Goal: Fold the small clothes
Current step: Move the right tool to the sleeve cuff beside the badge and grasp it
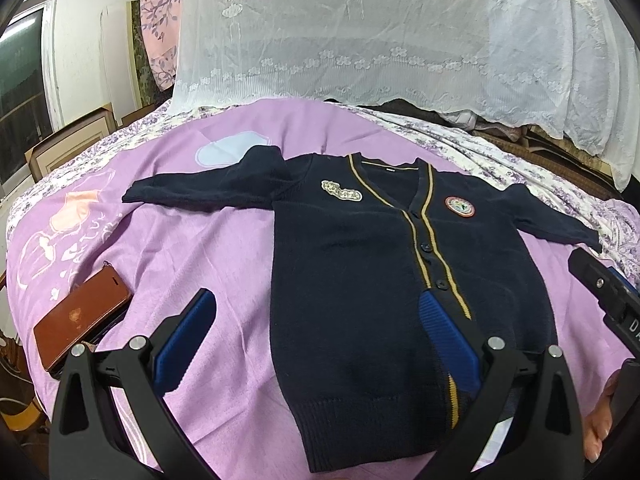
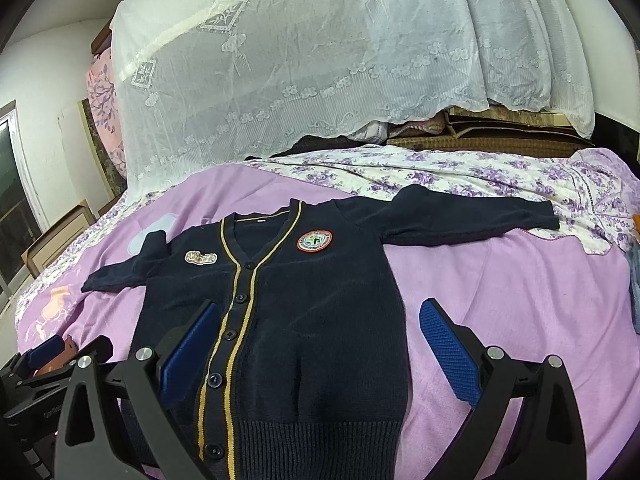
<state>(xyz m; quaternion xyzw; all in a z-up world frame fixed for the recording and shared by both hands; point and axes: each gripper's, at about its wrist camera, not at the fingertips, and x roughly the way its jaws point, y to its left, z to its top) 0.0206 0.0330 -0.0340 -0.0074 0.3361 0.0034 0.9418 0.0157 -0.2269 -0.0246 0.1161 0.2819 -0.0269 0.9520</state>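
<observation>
While both claws are hanging wide open above the hem end, the cardigan [image 1: 360, 280] is lying flat, face up and buttoned, on the purple bedspread [image 1: 200, 248], its sleeves spreading out to either side. The left claw [image 1: 316, 340] is straddling the cardigan's left edge, one pad over the bedspread and one over the button band; the right claw [image 2: 320, 356] is straddling the other edge likewise. Neither is gripping anything yet, and whether the pads are touching cloth is hard to tell.

Several risks are showing. Thick, dark knit is sitting on a soft spread, so a claw coming down on an edge is likely to pinch the bedspread along with it, and the fold would then be dragging bedding. The left sleeve [image 1: 208, 188] is already lying rumpled and doubled near the shoulder, so folding it as it lies would be trapping a lump. The phone case [image 1: 80, 320] is resting near the left claw and could be getting knocked during a sweep. Uneven lifting by the two claws would be skewing the body.
</observation>
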